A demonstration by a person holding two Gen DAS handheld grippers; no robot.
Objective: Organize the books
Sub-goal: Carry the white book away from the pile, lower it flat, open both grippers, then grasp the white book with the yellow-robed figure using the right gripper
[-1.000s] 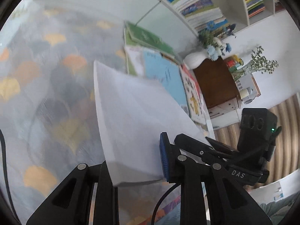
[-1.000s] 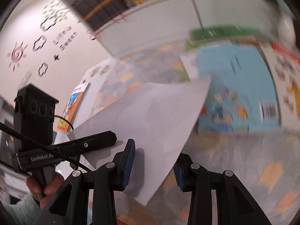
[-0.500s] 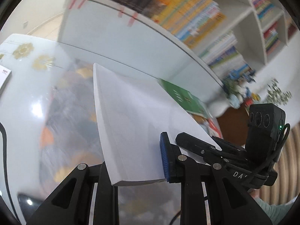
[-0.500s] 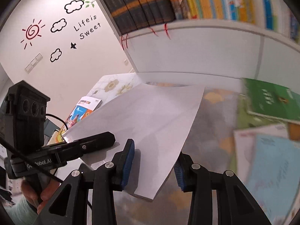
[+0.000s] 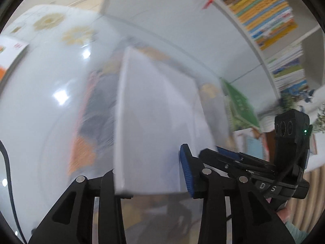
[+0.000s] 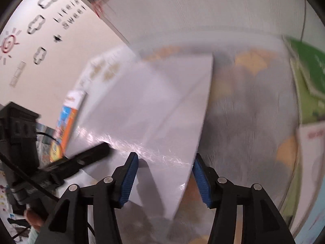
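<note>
A white book (image 5: pixel 154 122) lies tilted between the fingers of my left gripper (image 5: pixel 147 181), whose jaws are opening; the picture is blurred. In the right wrist view the same white book (image 6: pixel 152 111) sits between the blue pads of my right gripper (image 6: pixel 164 181). Those jaws are opening too, and the left pad stands clear of the cover. Each gripper shows in the other's view: the right one (image 5: pixel 254 166) at the book's right side, the left one (image 6: pixel 89 154) on its left corner.
A green book (image 5: pixel 239 105) lies on a stack at the right, over a grey and orange tablecloth (image 6: pixel 254 105). An orange and blue book (image 6: pixel 69 126) rests on the white table's left part. The bookshelf (image 5: pixel 264 14) stands behind the table.
Both grippers have swung left with the white book and sunk toward the table. The gap between each pair of fingers has widened around the book.
</note>
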